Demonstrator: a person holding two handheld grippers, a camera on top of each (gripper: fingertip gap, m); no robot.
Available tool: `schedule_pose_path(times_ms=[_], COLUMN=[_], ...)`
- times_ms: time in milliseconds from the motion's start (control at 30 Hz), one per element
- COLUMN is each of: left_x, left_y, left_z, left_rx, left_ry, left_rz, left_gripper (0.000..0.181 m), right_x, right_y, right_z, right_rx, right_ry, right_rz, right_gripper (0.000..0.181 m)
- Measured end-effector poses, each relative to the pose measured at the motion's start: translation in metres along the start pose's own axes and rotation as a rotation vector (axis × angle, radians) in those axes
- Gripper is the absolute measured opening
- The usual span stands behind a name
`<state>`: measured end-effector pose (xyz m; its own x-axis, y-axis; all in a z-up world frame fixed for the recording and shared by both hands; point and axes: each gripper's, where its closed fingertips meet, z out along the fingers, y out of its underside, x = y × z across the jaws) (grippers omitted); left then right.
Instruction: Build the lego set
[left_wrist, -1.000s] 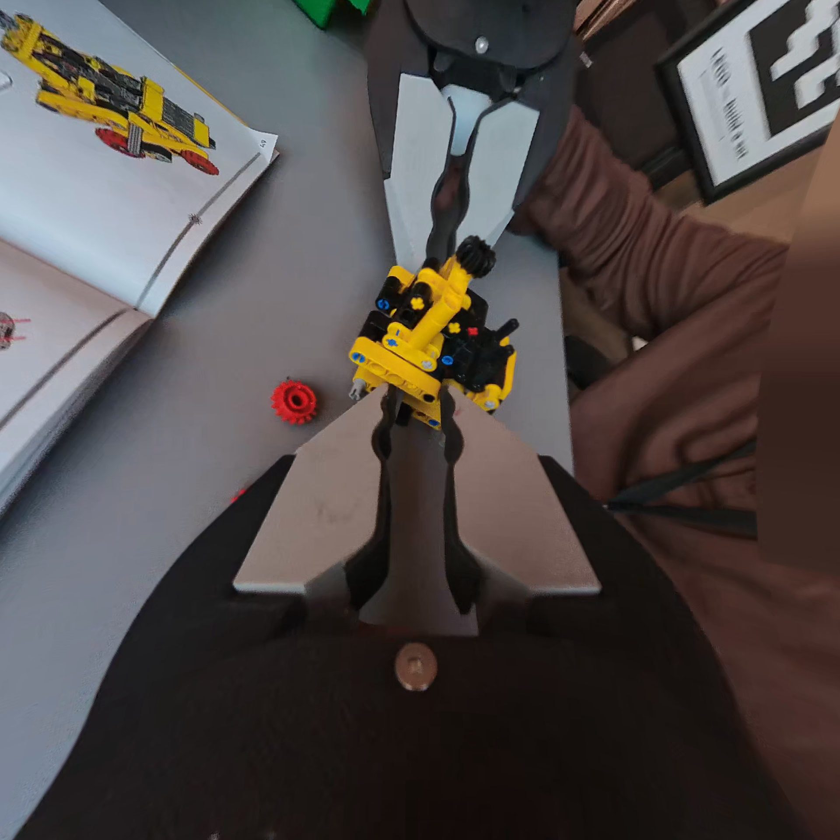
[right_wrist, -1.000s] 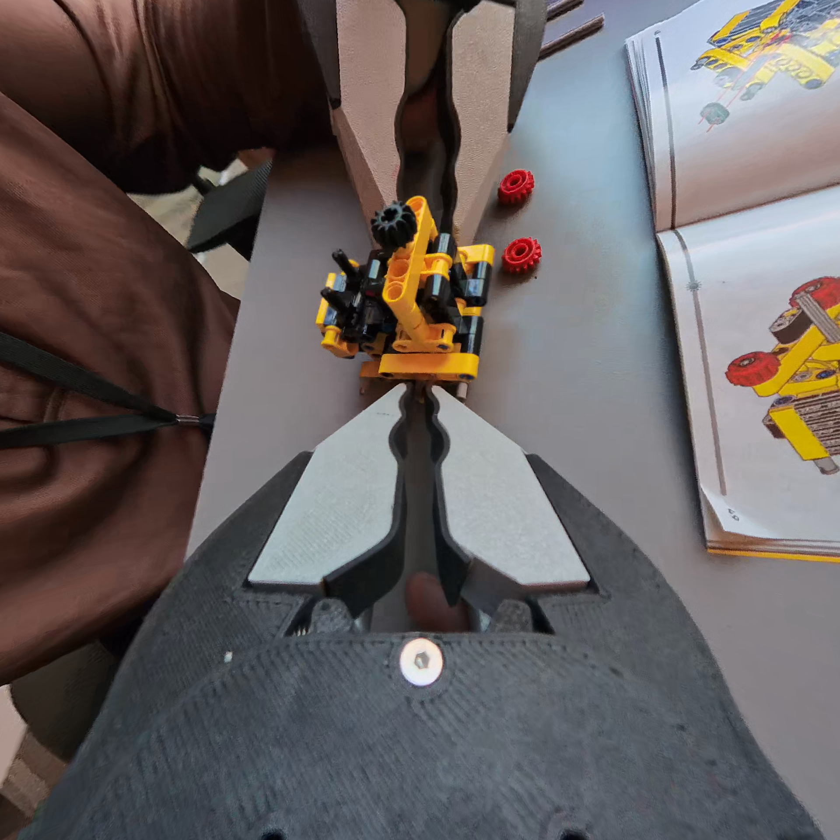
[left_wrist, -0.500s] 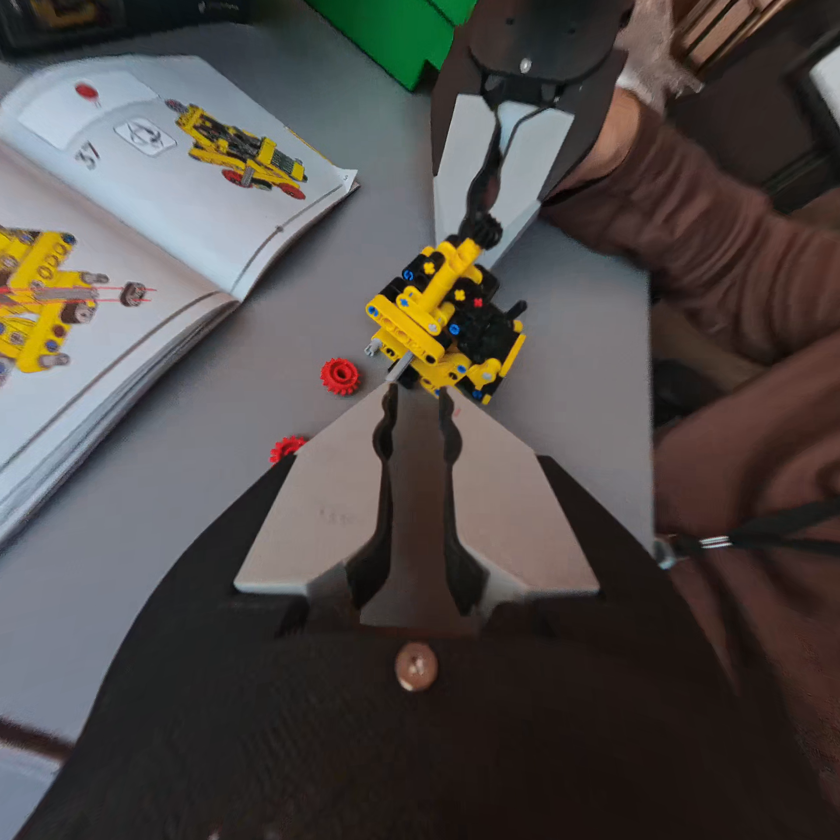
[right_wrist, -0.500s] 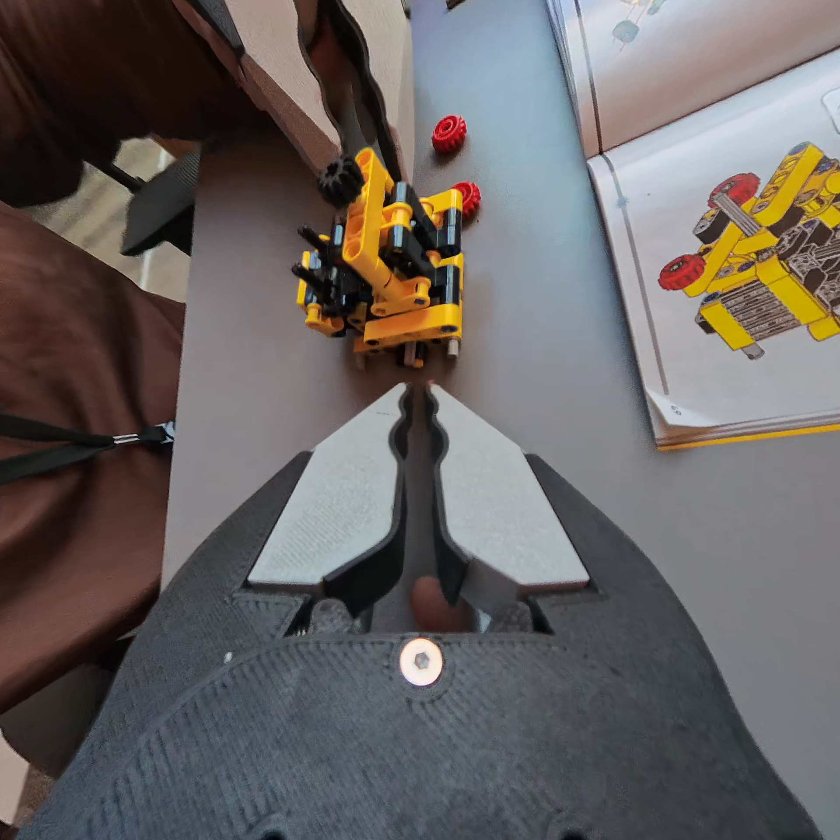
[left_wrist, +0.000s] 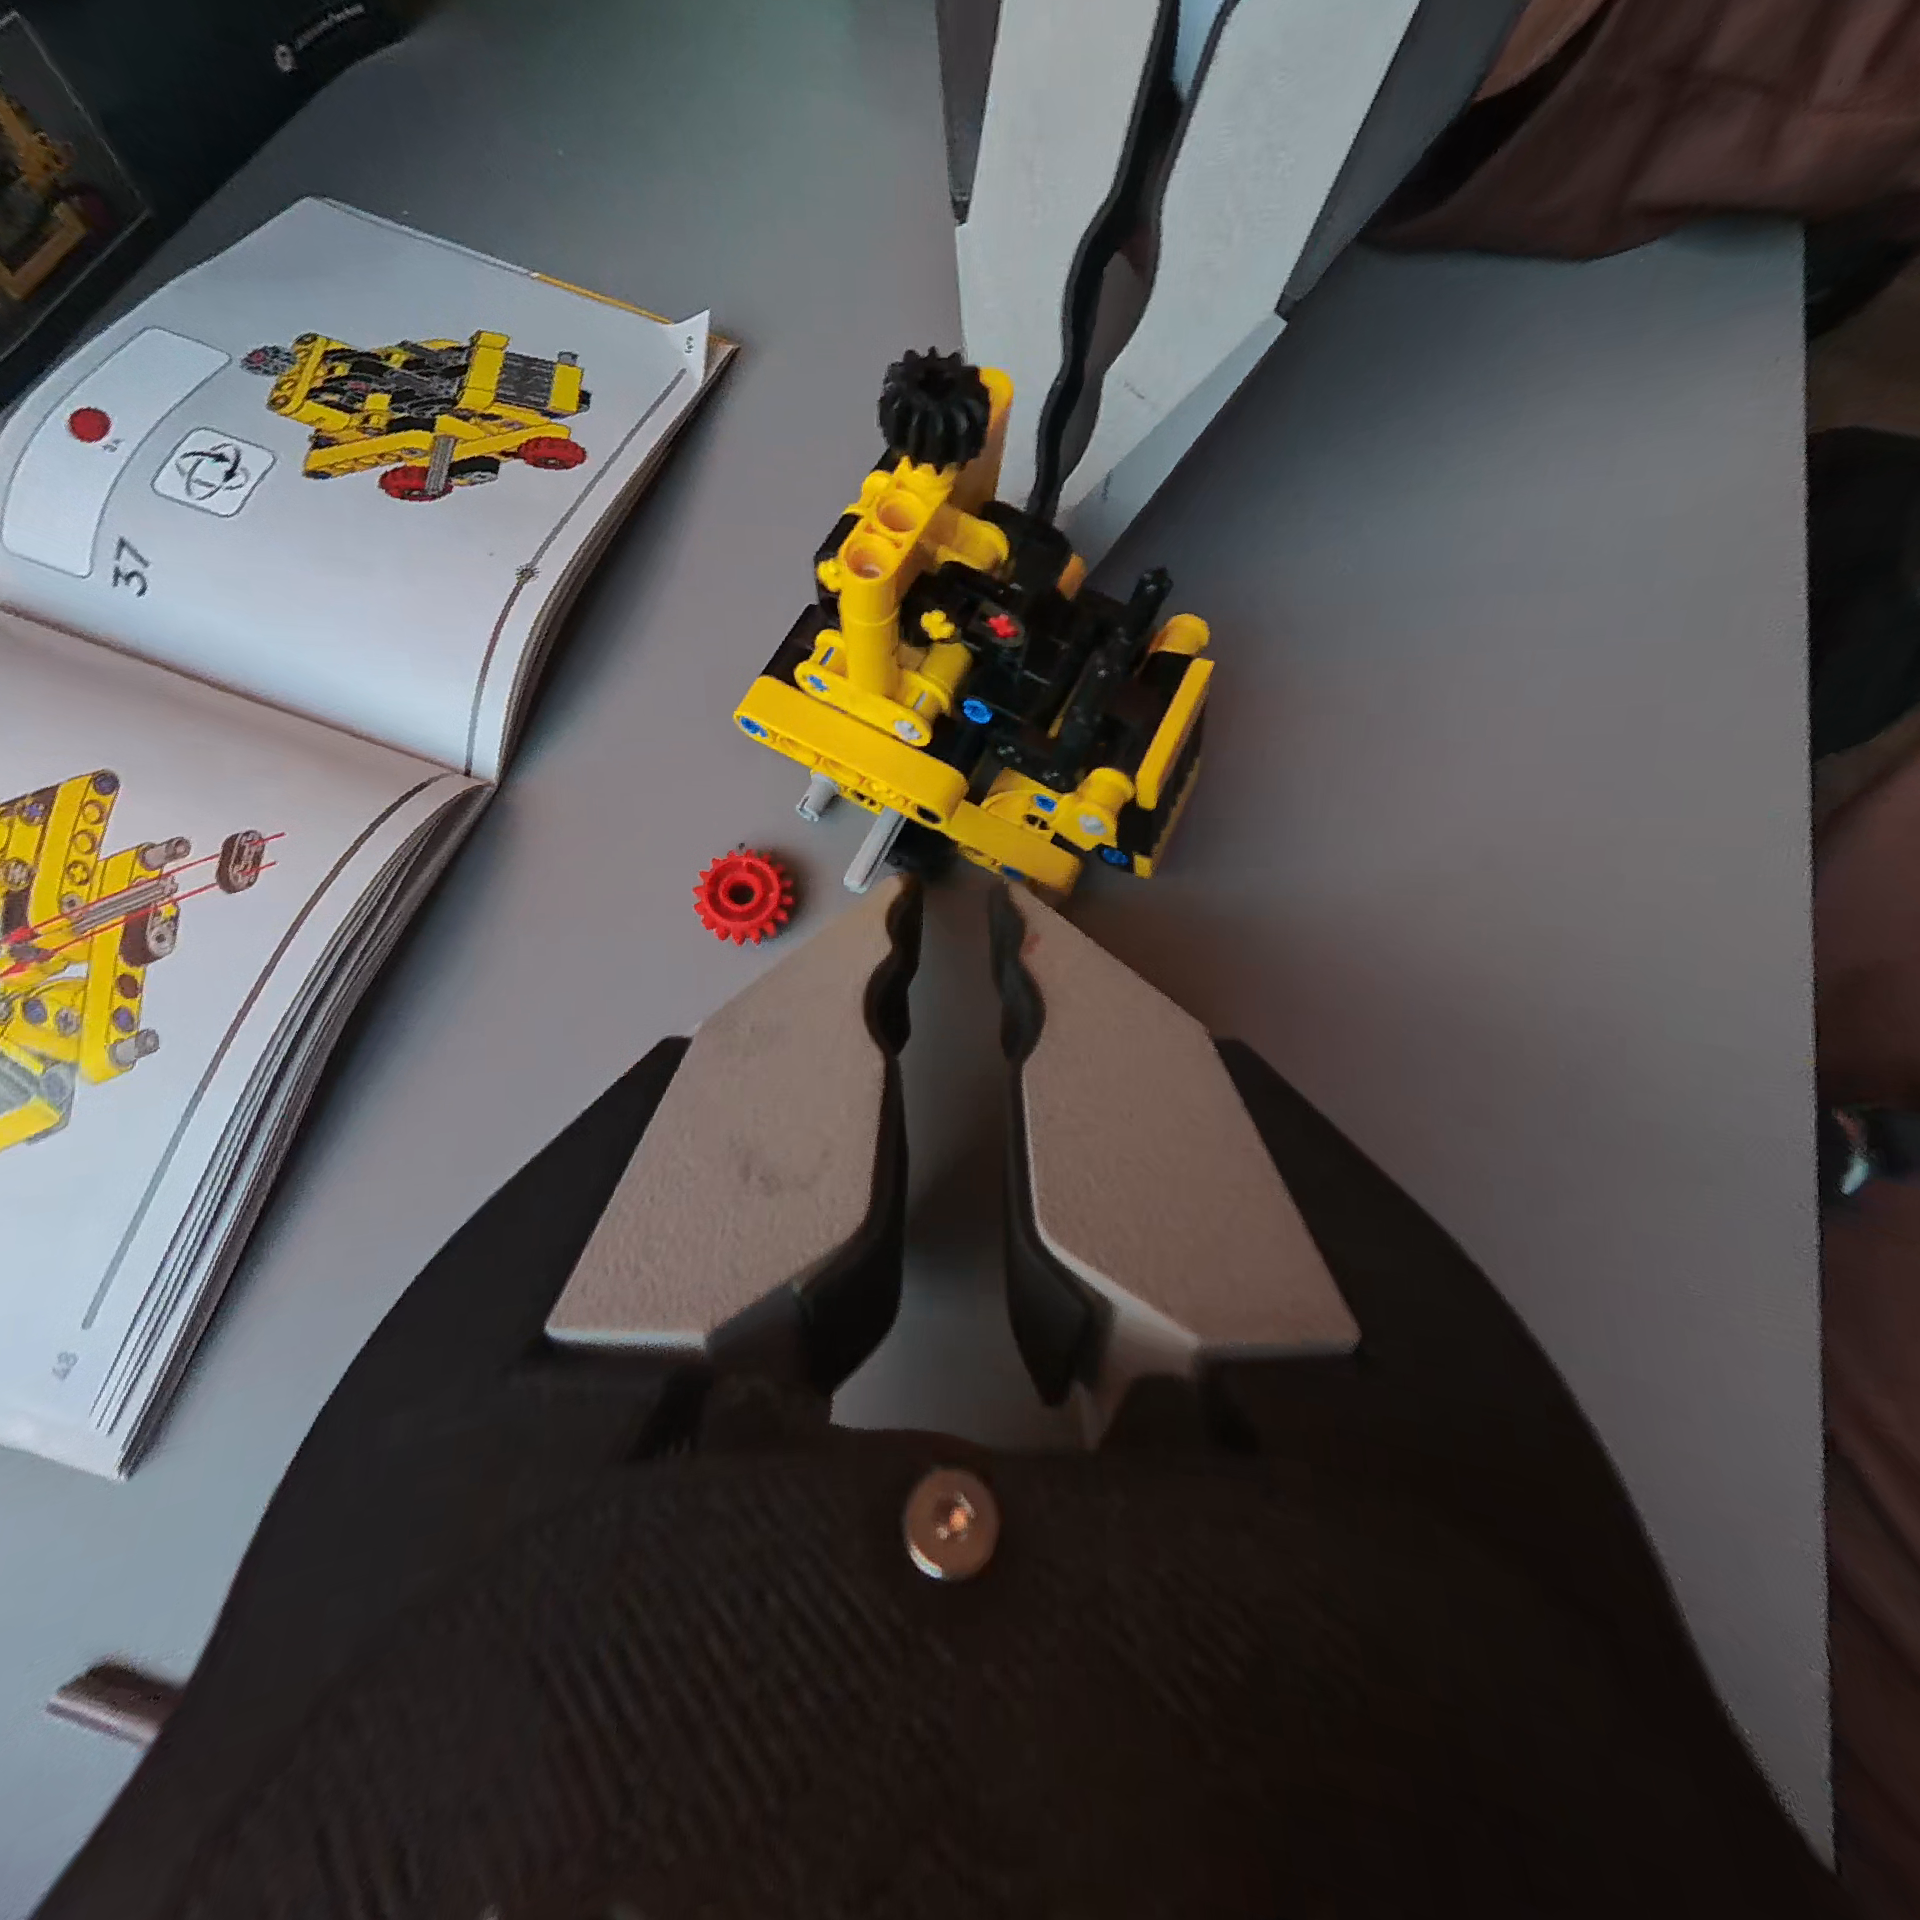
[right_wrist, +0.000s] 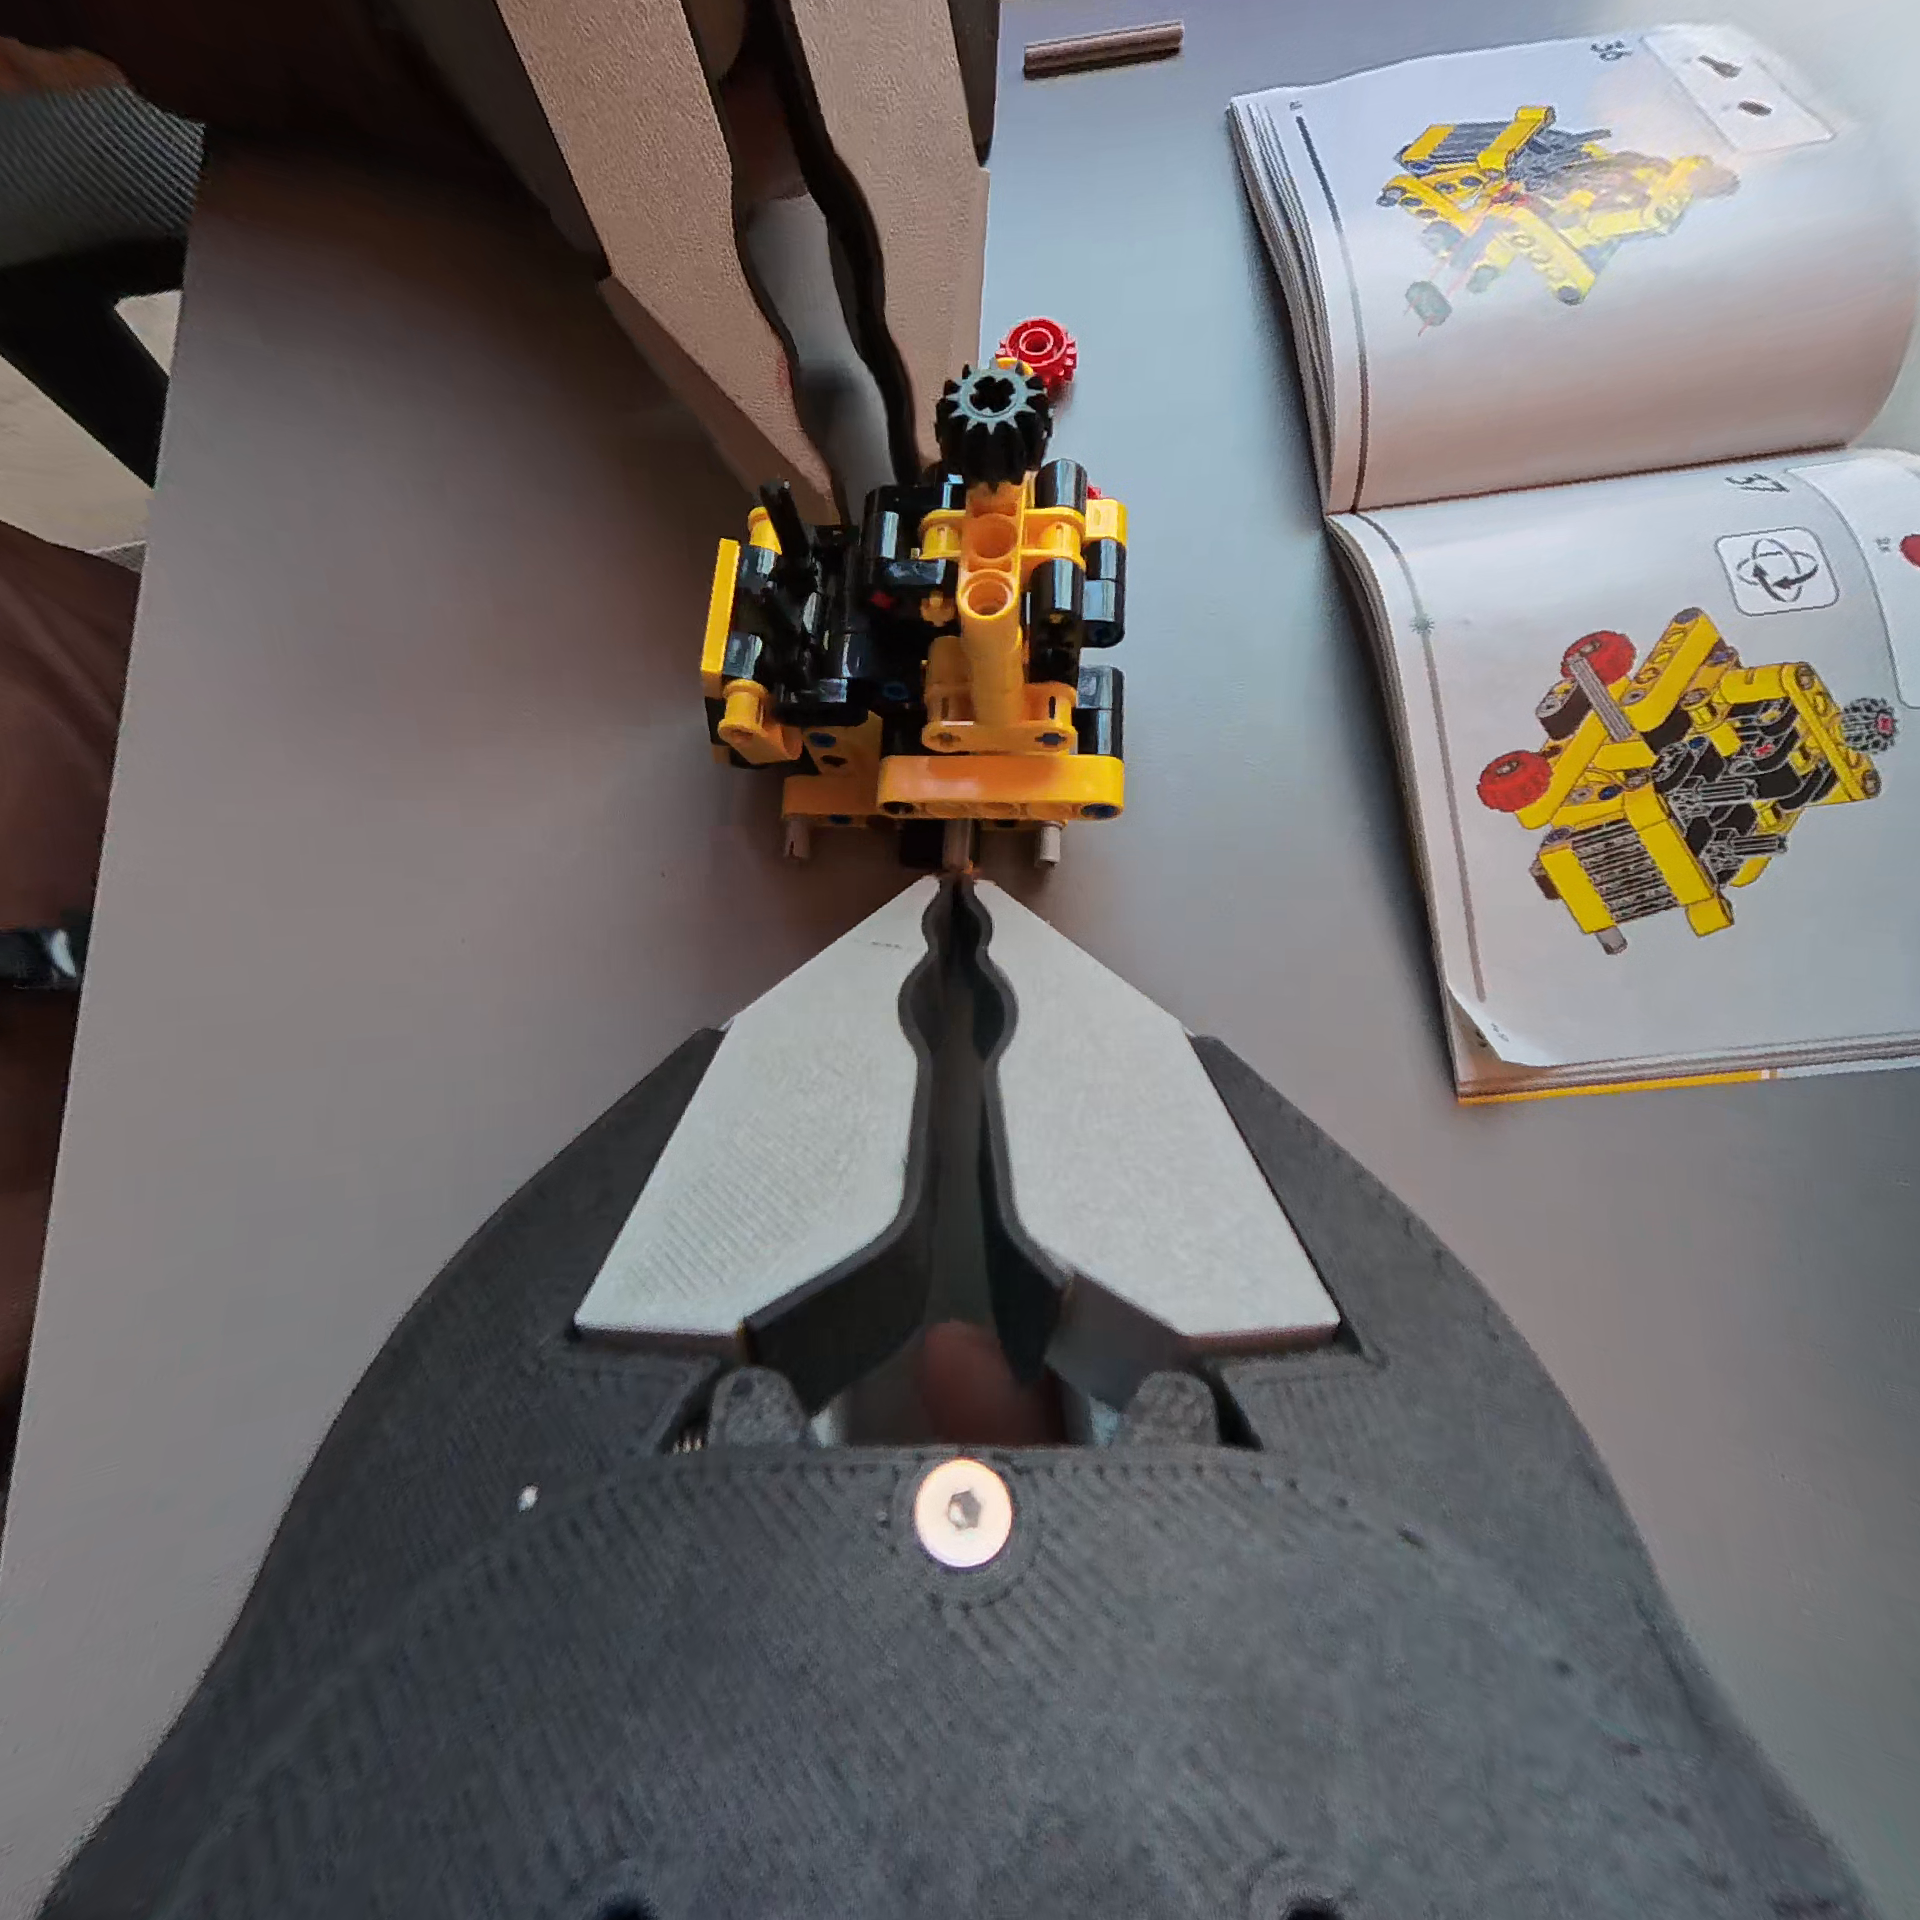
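Observation:
A yellow and black lego model (left_wrist: 977, 686) stands on the grey table (left_wrist: 1455, 935), with a black gear (left_wrist: 930, 405) on top of its upright yellow beam. My left gripper (left_wrist: 951, 894) is at the model's near end, jaws narrowly apart with bare table between them. My right gripper (left_wrist: 1060, 499) meets the far end. In the right wrist view the model (right_wrist: 935, 665) is end-on, and my right gripper (right_wrist: 958, 883) is shut with its tips against a short axle stub. My left gripper (right_wrist: 873, 468) touches the far side. A loose red gear (left_wrist: 743, 894) lies to the left of my left fingertips.
An open instruction booklet (left_wrist: 312, 623) lies left of the model; in the right wrist view it (right_wrist: 1610, 520) is at the right. The red gear (right_wrist: 1039, 348) sits behind the model there. The table edge (left_wrist: 1813, 727) runs close by, with a person's brown sleeve (left_wrist: 1662, 104) beyond it. The left tips stand about 6 centimetres off the red gear (right_wrist: 1039, 348).
Both grippers have shifted around the model, which stays on the table. The right gripper's tips, slightly off the model half a second ago, now touch its axle stub. The booklet shows more in the left view.

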<state>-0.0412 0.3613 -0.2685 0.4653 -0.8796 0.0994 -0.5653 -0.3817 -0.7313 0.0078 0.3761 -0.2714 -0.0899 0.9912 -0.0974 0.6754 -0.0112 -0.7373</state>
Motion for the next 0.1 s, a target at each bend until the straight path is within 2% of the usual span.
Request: schedule_pose_path(times_ms=[100], left_x=[-0.0012], left_y=[-0.0006], left_z=[0.0028], left_rx=[-0.012], left_ry=[-0.009], left_rz=[0.023], left_gripper=[0.007], right_x=[0.0], right_y=[0.0001], right_z=[-0.0003], right_rx=[0.0], right_ry=[-0.002], right_rz=[0.002], right_gripper=[0.0])
